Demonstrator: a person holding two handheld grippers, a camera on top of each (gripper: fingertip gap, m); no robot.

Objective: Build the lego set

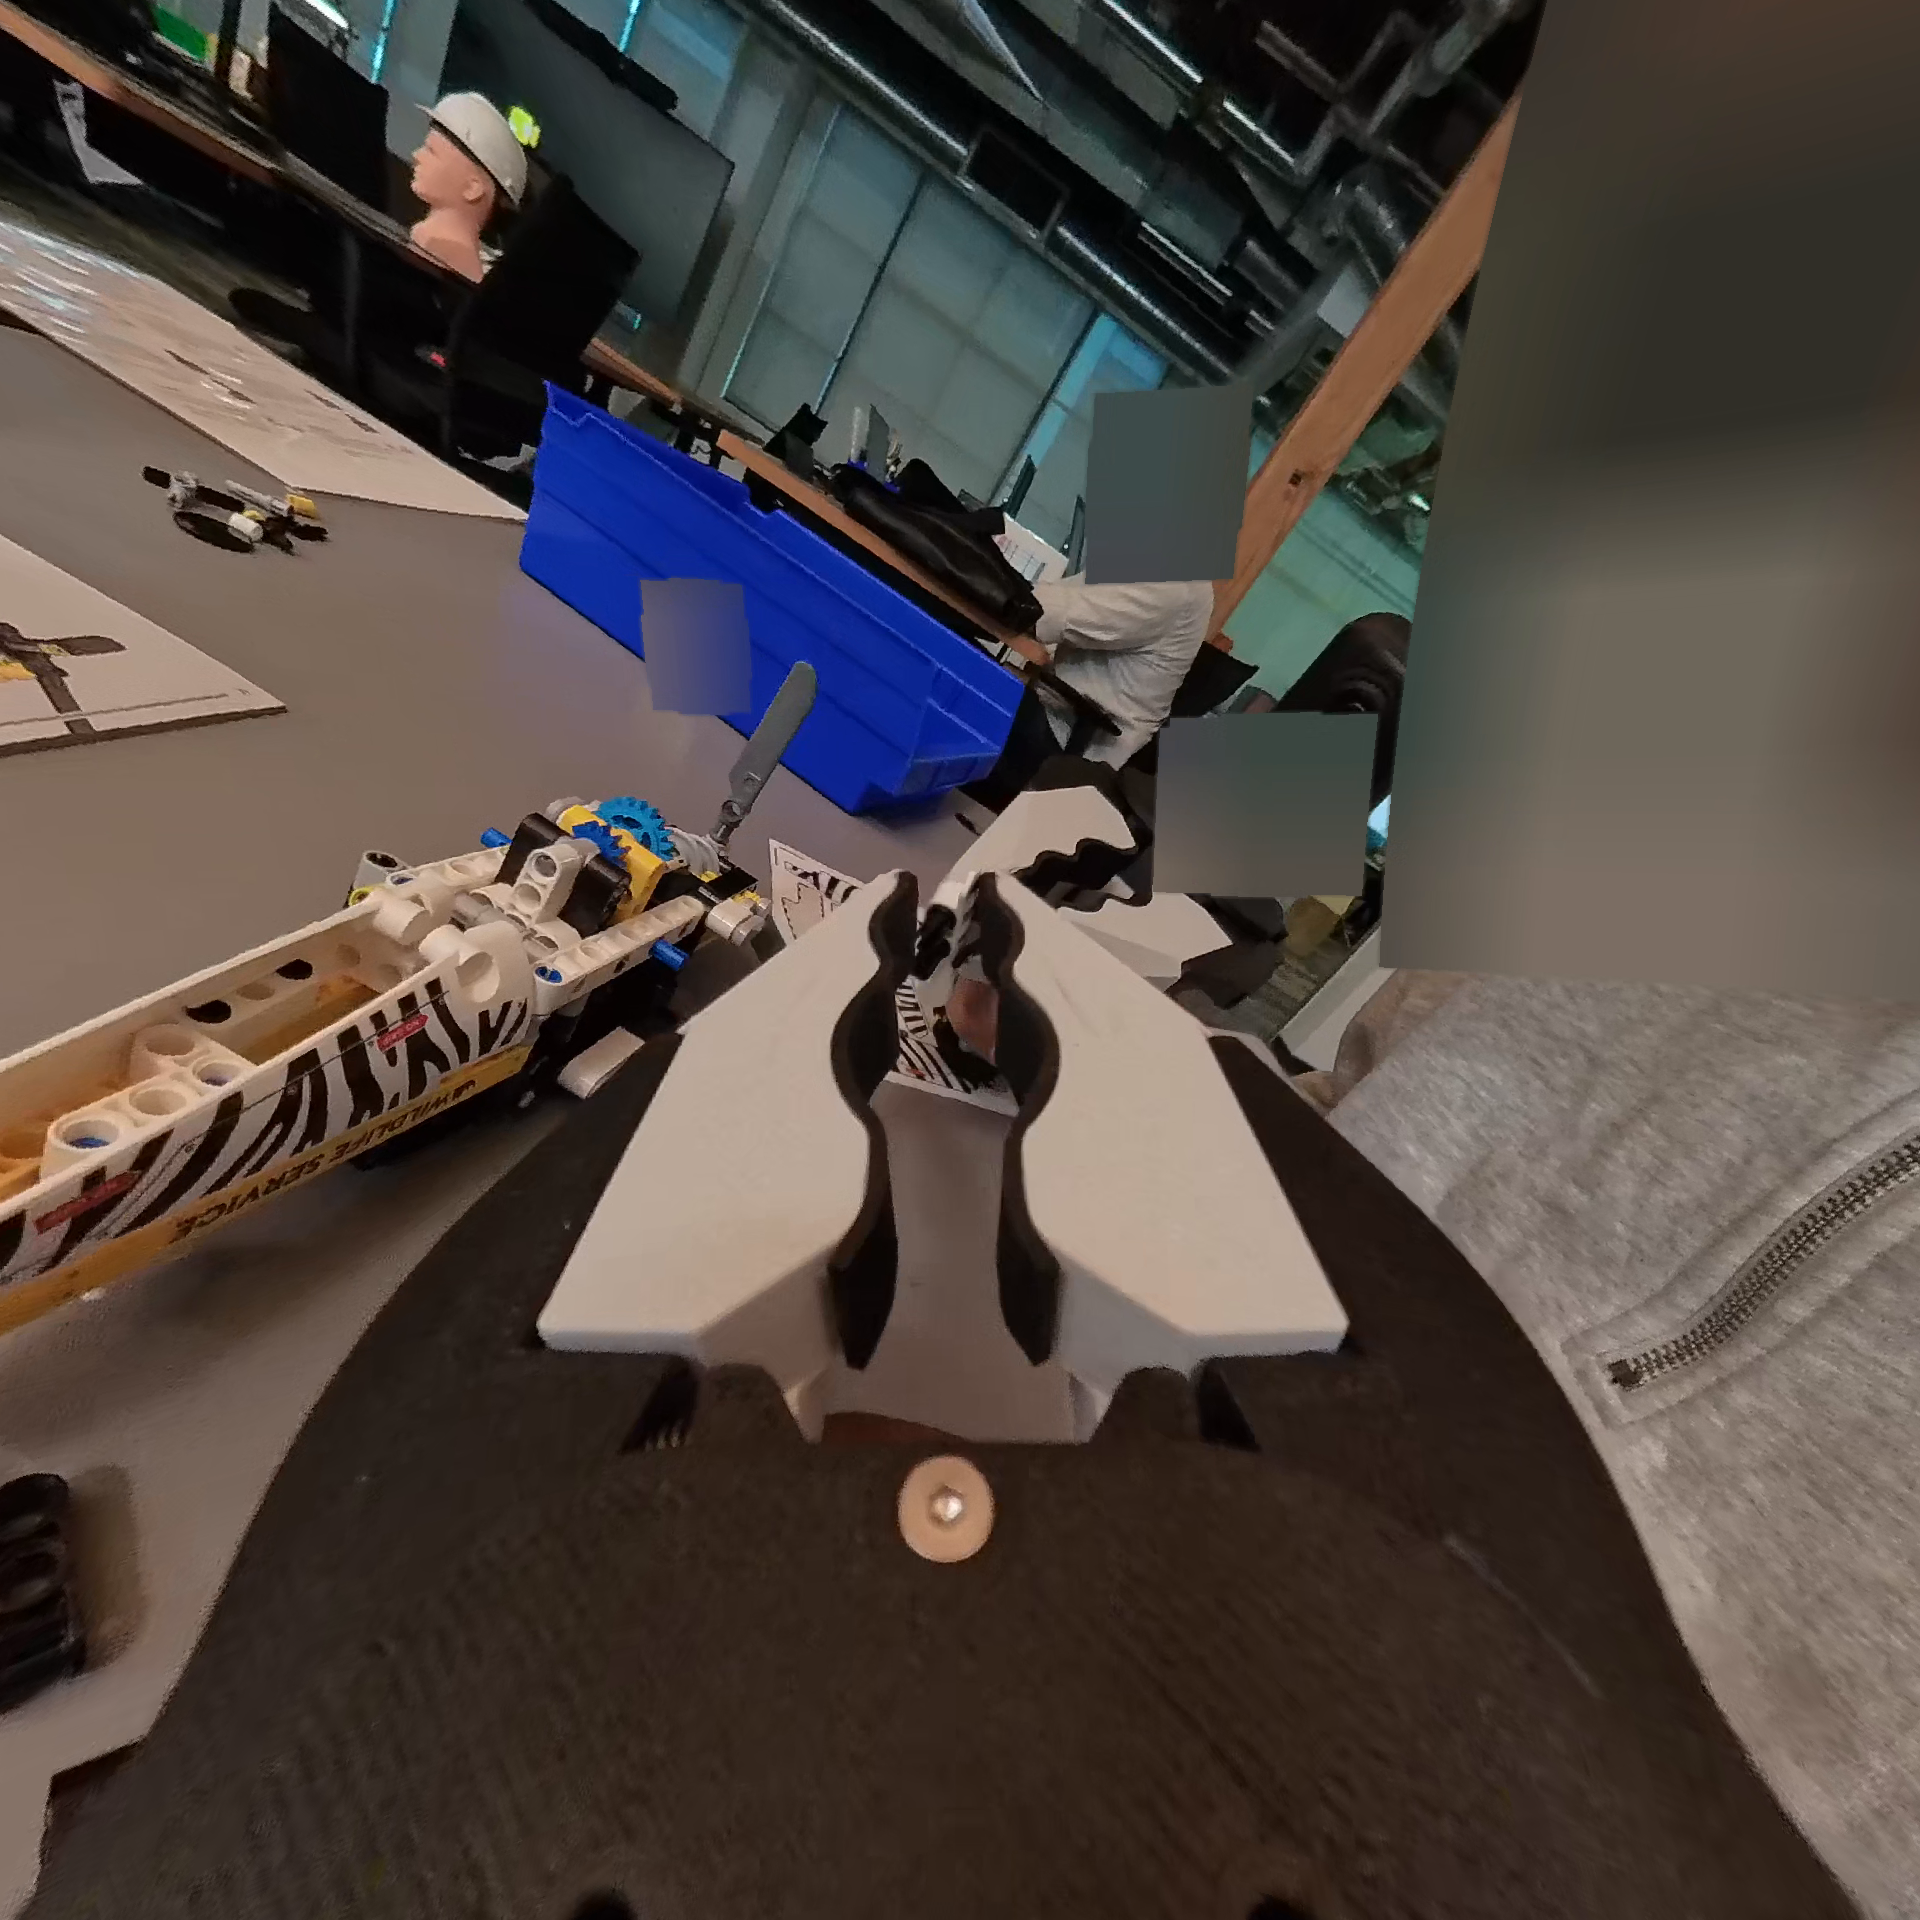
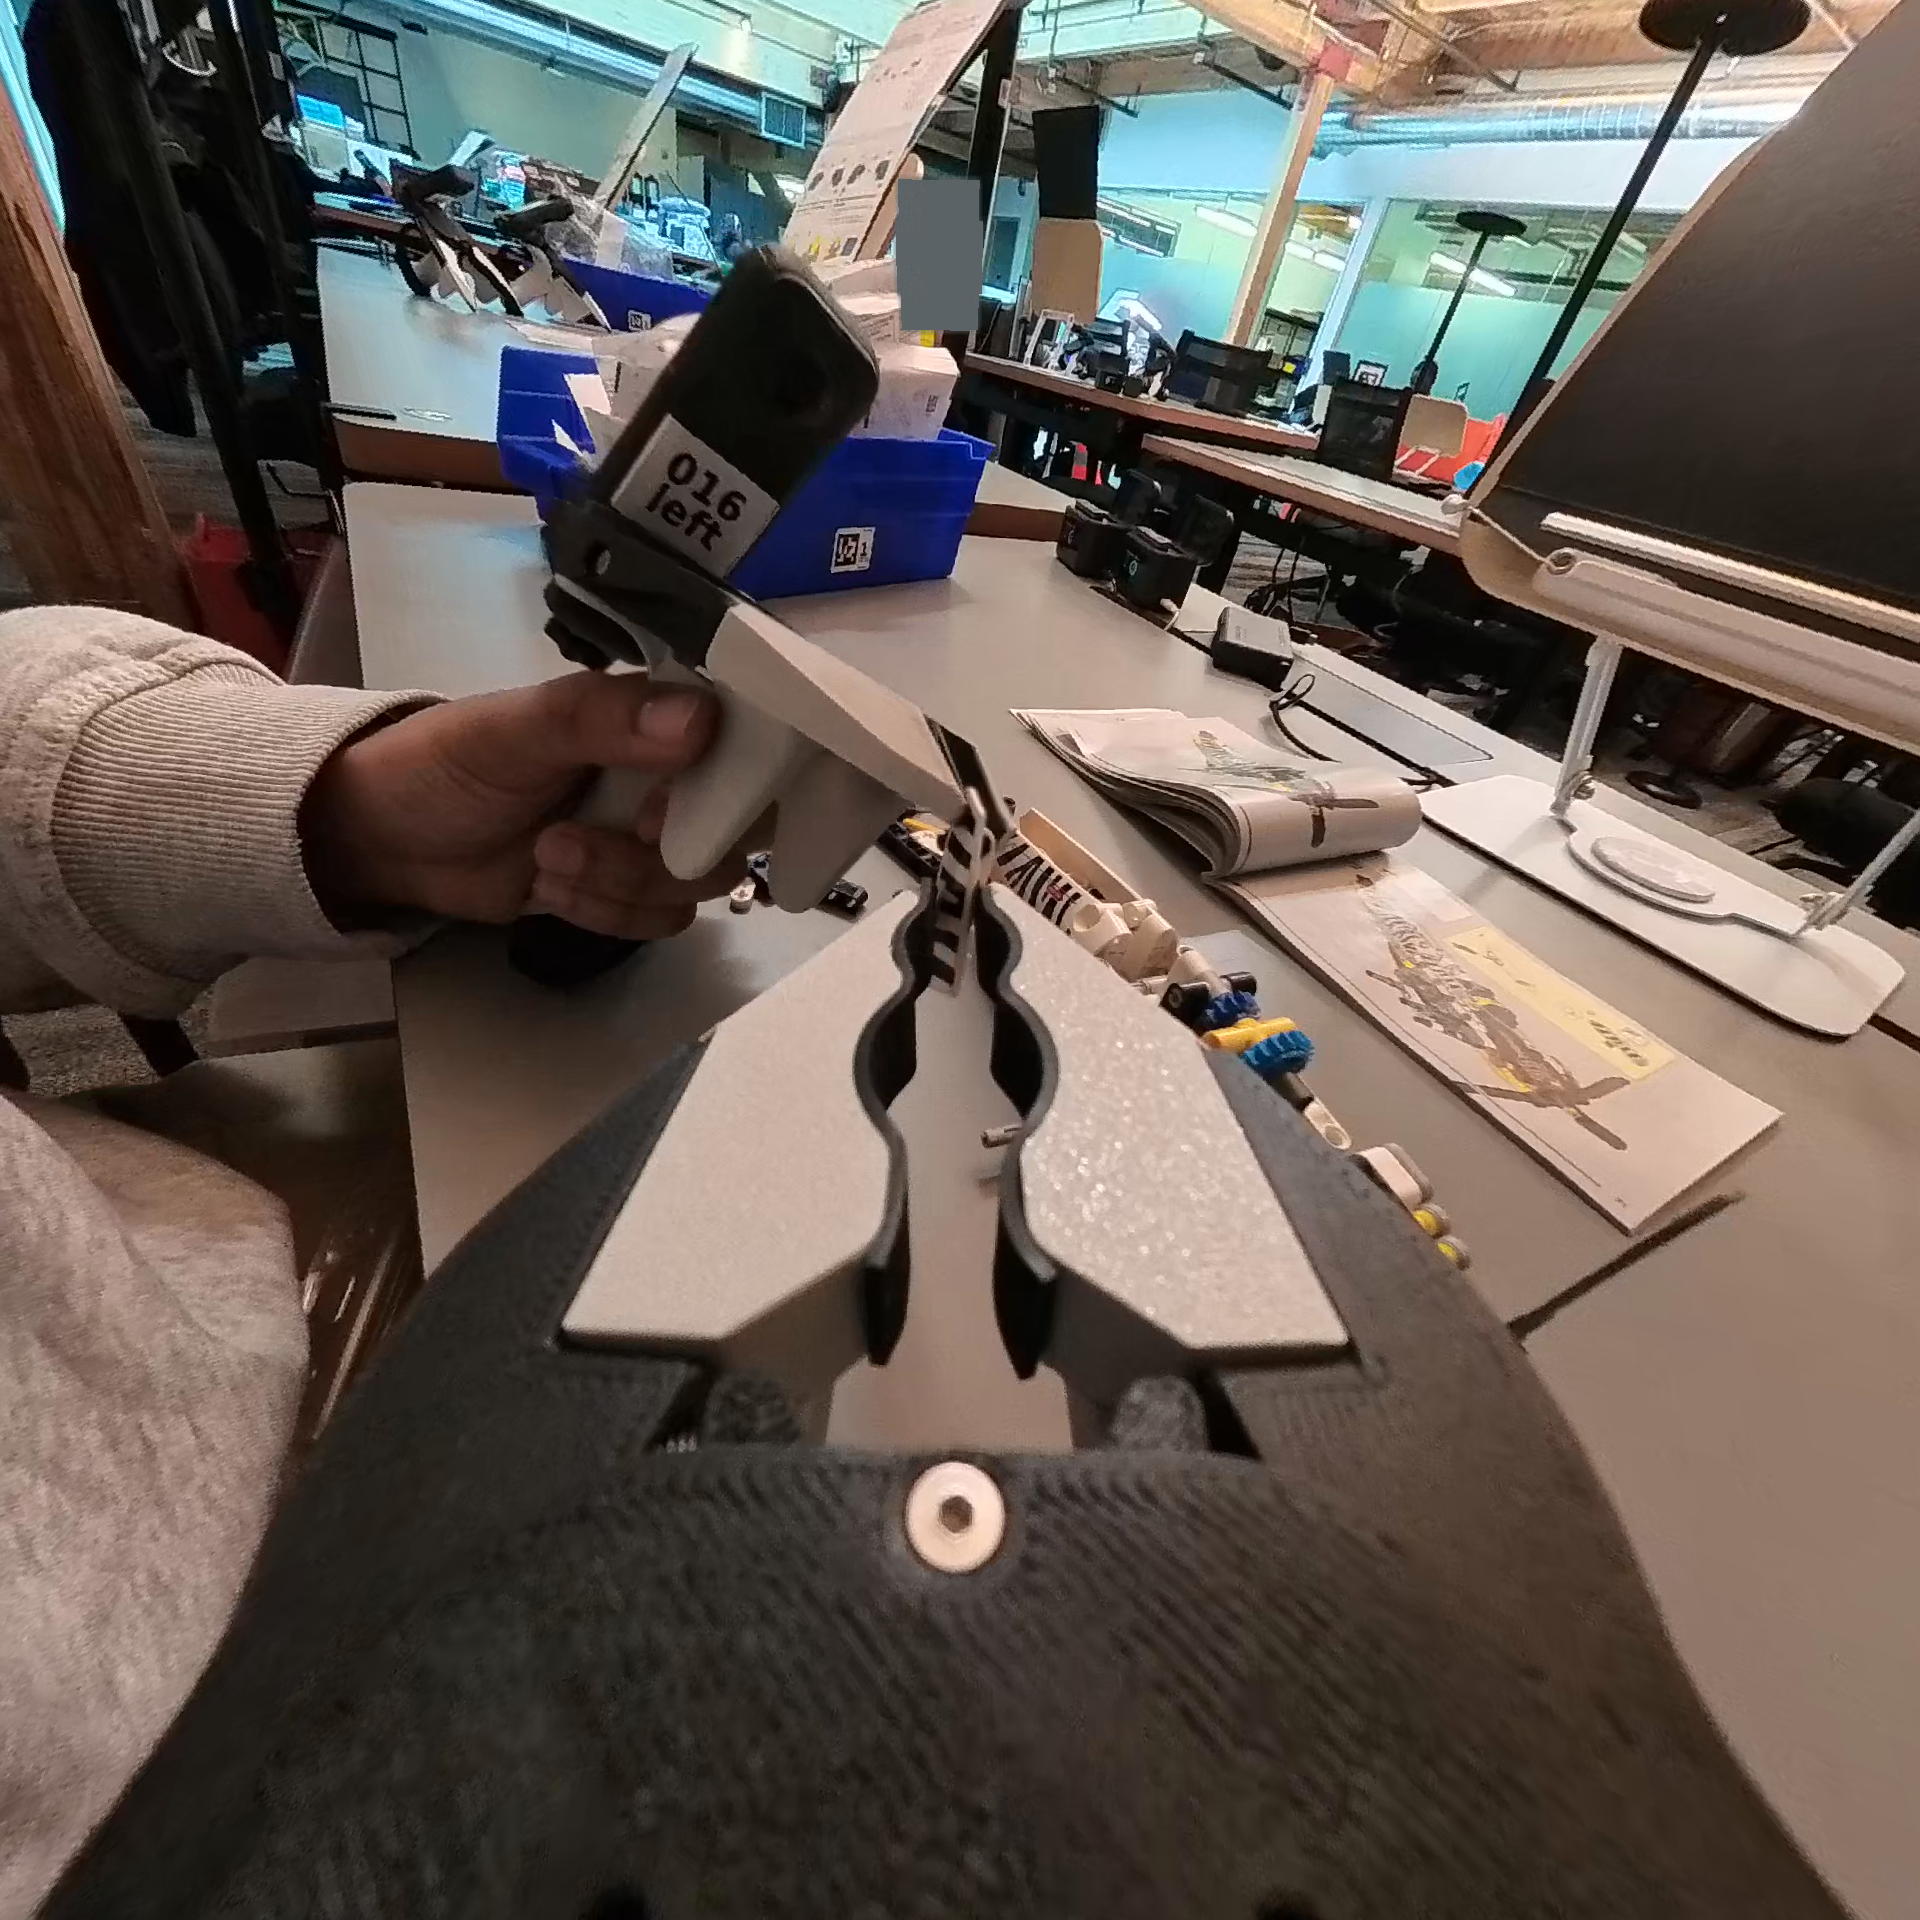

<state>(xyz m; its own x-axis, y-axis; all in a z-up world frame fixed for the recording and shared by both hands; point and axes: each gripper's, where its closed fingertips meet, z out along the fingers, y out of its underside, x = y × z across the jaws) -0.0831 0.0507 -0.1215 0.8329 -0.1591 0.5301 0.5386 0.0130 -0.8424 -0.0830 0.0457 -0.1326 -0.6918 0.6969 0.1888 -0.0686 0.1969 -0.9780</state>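
My left gripper (image 1: 943,896) is shut on a small zebra-striped sticker (image 1: 940,935) at its tips. My right gripper (image 2: 954,906) is shut on the zebra-striped sticker sheet (image 2: 958,914), held upright above the table. The two grippers meet tip to tip: the left gripper (image 2: 966,802) comes in from the upper left in the right wrist view, held by a hand (image 2: 499,800). The right gripper's finger (image 1: 1081,847) shows just behind the left tips. The long white and yellow lego model (image 1: 312,1039) with zebra stickers lies on the grey table, left of the grippers, and also shows in the right wrist view (image 2: 1101,920).
A blue bin (image 1: 769,623) stands behind the model. Instruction booklets (image 2: 1507,1029) lie open to the right, beside a white stand base (image 2: 1662,883). Loose lego parts (image 1: 239,509) lie far left, and a black part (image 1: 36,1579) near the edge. A grey sleeve (image 1: 1662,1351) is close at the right. Only a small space, under 4 cm, lies between the two pairs of fingers.
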